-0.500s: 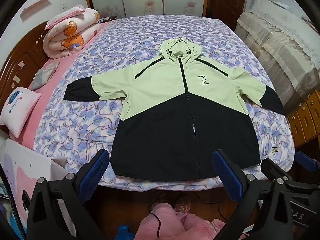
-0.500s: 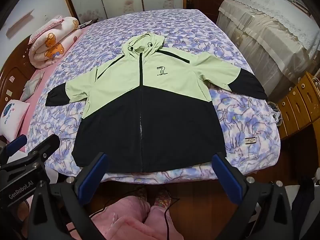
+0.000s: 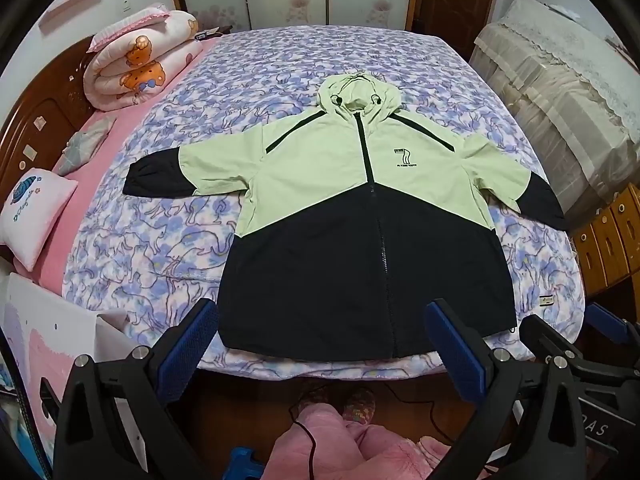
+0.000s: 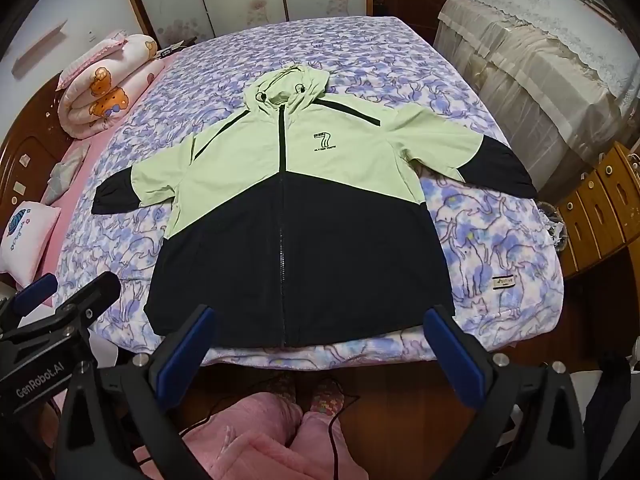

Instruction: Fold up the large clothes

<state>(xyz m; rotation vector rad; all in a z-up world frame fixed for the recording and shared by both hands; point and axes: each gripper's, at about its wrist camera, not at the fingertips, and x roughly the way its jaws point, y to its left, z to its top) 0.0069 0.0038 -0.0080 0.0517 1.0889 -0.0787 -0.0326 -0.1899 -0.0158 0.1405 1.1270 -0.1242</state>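
A hooded jacket [image 3: 360, 216] [image 4: 288, 216], light green above and black below, lies flat and zipped on the bed [image 3: 168, 248] [image 4: 492, 236], front up, both sleeves spread sideways, hem toward me. My left gripper [image 3: 322, 320] hangs open above the hem near the bed's foot, with nothing between its blue pads. My right gripper [image 4: 320, 320] is likewise open and holds nothing, over the hem. In the right wrist view the left gripper's black fingers [image 4: 80, 292] show at the lower left.
A rolled pink quilt [image 3: 140, 60] and a small pillow [image 3: 32, 212] lie at the bed's left side by the wooden headboard. Covered furniture [image 3: 560, 92] and wooden drawers [image 3: 612, 240] stand right of the bed. The person's pink trousers and slippers [image 3: 336, 404] are below.
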